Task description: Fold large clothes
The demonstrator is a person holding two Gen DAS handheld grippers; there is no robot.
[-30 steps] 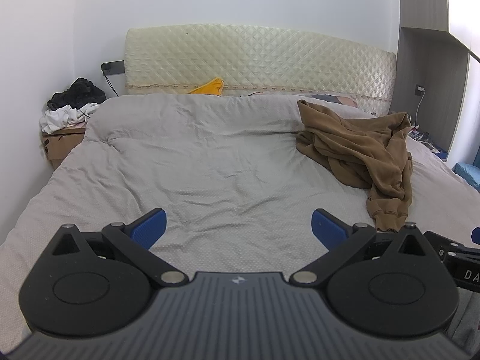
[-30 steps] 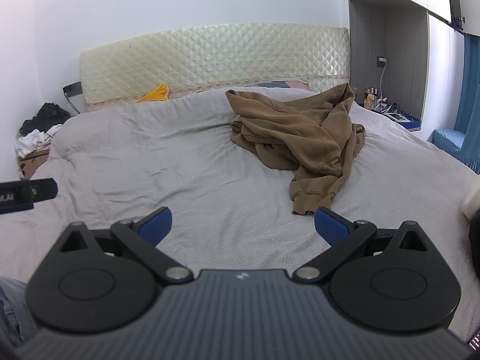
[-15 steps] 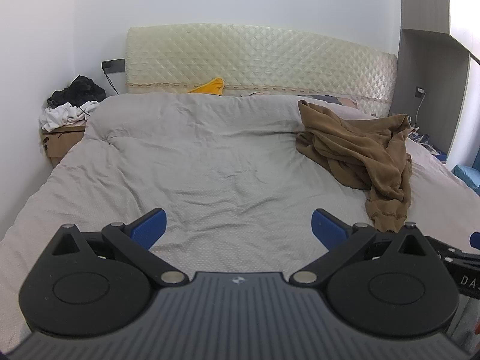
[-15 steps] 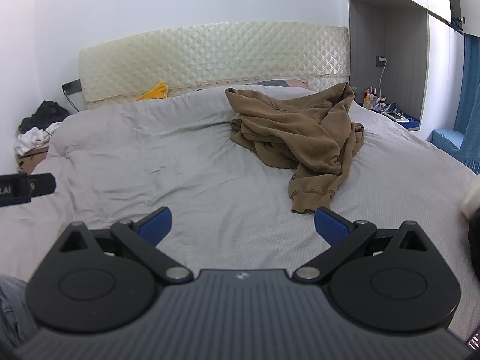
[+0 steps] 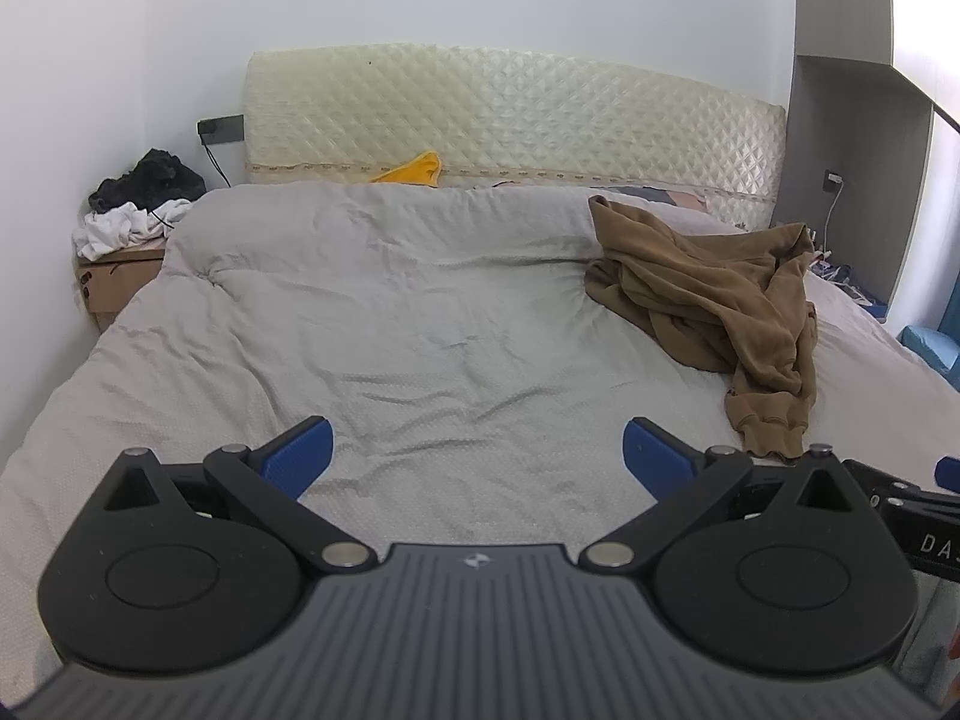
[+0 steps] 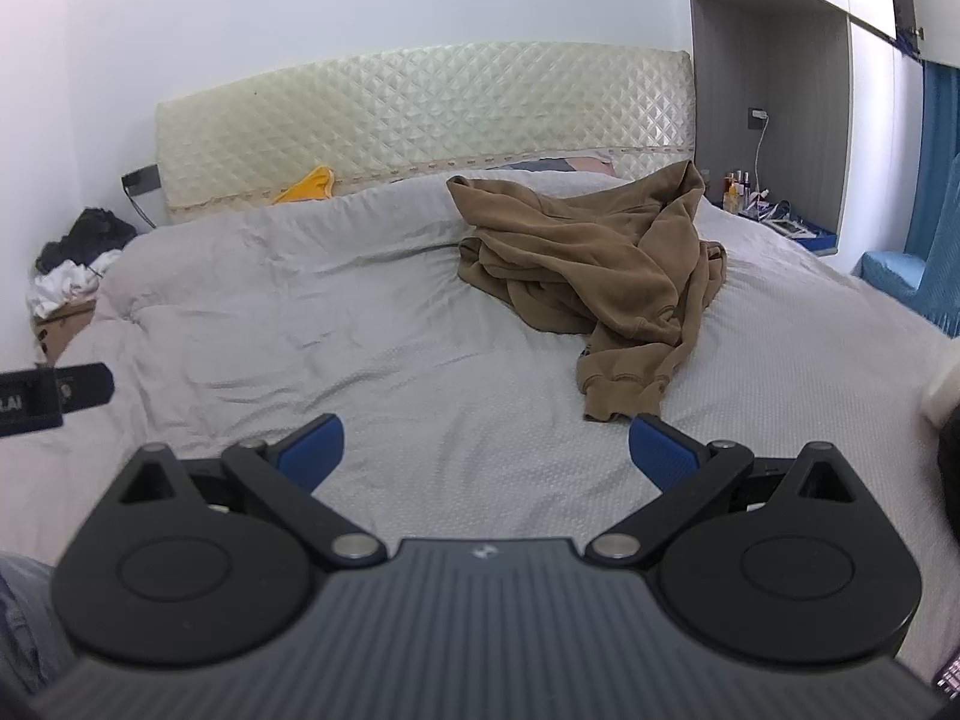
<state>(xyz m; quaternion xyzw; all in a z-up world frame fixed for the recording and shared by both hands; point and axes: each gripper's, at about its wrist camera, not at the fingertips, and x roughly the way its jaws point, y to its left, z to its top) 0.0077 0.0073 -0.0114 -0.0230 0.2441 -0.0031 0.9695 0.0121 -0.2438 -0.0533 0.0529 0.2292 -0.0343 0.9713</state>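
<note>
Bed (image 5: 420, 324): grey duvet covers it; near edge hidden behind the gripper bodies.
Headboard (image 5: 510, 114): cream, quilted, far end.
Sweatshirt (image 6: 588, 258): brown, crumpled, far right on the duvet; shape hard to read, one cuff nearest.
Left gripper (image 5: 477, 450): blue fingers spread wide, empty, over bare duvet.
Right gripper (image 6: 486, 450): spread wide, empty; cuff just beyond its right finger.
Yellow item (image 5: 414, 171): at the headboard, mostly hidden.

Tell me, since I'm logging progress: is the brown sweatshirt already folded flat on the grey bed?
No, the brown sweatshirt lies crumpled in a heap on the grey bed, one cuffed sleeve trailing.
</note>
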